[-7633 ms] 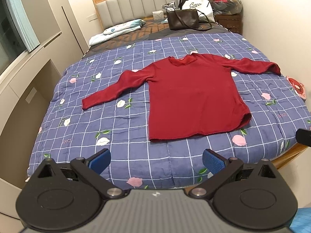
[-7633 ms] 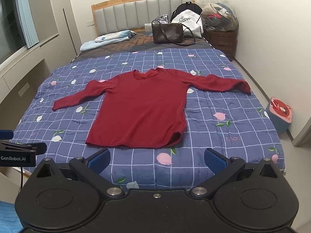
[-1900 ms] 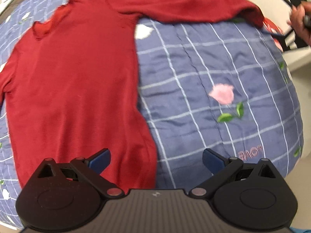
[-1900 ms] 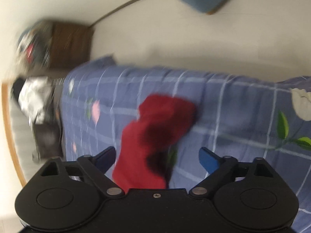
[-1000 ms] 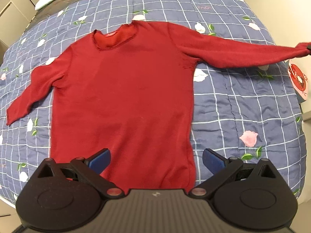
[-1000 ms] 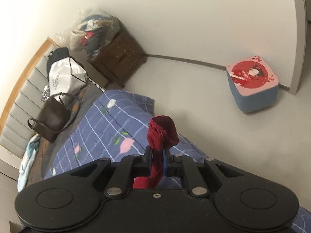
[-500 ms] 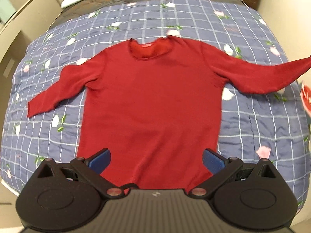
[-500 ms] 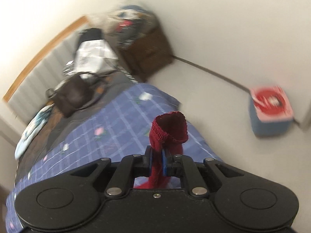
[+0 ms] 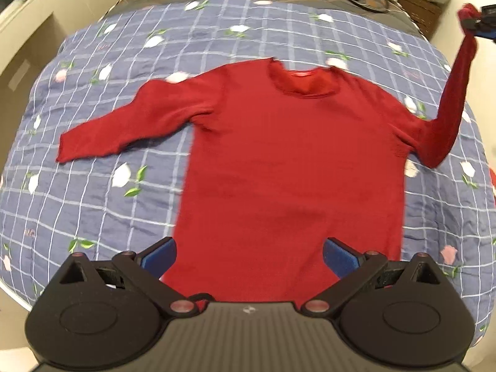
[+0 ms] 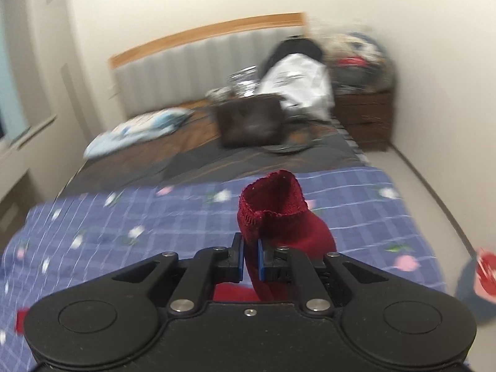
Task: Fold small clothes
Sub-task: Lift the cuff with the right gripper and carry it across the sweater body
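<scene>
A red long-sleeved sweater [image 9: 288, 161] lies flat on the blue checked floral quilt [image 9: 93, 192], neck toward the headboard. Its left sleeve [image 9: 124, 127] rests spread on the quilt. Its right sleeve [image 9: 449, 105] is lifted into the air, cuff up. My right gripper [image 10: 250, 259] is shut on that red cuff [image 10: 272, 214] and shows at the upper right of the left wrist view [image 9: 483, 21]. My left gripper [image 9: 249, 255] hovers open over the sweater's hem, nothing between its blue pads.
A brown handbag [image 10: 251, 121], a white bag [image 10: 297, 77] and a folded light-blue cloth [image 10: 139, 130] sit near the padded headboard [image 10: 192, 71]. A wooden nightstand [image 10: 362, 114] with a pile on it stands right of the bed. A blue stool with a red top [image 10: 483, 276] is on the floor at right.
My right gripper has swung the cuff up and inward, so the right sleeve now stands raised instead of stretched sideways. My left gripper stays open over the hem, drawn back slightly.
</scene>
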`<state>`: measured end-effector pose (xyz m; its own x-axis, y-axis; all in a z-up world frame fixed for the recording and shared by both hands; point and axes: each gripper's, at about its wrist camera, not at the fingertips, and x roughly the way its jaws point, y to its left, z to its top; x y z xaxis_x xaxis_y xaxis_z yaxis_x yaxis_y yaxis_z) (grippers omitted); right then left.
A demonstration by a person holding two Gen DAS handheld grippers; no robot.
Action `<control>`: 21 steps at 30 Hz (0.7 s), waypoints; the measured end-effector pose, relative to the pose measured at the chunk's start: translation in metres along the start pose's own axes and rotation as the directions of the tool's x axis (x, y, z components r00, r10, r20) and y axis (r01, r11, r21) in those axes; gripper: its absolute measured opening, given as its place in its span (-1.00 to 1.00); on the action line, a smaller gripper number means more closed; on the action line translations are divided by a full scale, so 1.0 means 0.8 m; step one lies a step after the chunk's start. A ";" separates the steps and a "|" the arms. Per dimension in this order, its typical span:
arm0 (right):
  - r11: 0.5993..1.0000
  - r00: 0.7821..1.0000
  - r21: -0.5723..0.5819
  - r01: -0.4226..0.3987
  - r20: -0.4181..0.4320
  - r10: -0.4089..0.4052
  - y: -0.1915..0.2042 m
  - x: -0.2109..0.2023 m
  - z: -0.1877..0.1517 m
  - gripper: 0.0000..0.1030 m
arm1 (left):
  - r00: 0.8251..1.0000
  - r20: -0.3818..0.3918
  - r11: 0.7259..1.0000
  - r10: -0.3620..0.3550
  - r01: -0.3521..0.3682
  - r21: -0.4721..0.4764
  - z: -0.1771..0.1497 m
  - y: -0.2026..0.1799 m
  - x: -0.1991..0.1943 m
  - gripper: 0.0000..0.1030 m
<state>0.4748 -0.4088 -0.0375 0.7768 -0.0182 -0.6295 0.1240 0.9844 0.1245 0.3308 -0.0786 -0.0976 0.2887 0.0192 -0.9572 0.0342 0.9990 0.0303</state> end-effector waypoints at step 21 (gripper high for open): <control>0.983 0.924 -0.162 -0.091 -0.382 0.023 0.253 0.152 -0.230 -0.51 | 0.986 -0.086 0.988 0.144 -0.148 -0.044 -0.007 0.200 0.040 0.99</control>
<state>0.4807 -0.1799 -0.2296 0.4846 0.0724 -0.8717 -0.0487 0.9973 0.0558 0.3401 0.0818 -0.1252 0.2074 0.1666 -0.9640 -0.0509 0.9859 0.1595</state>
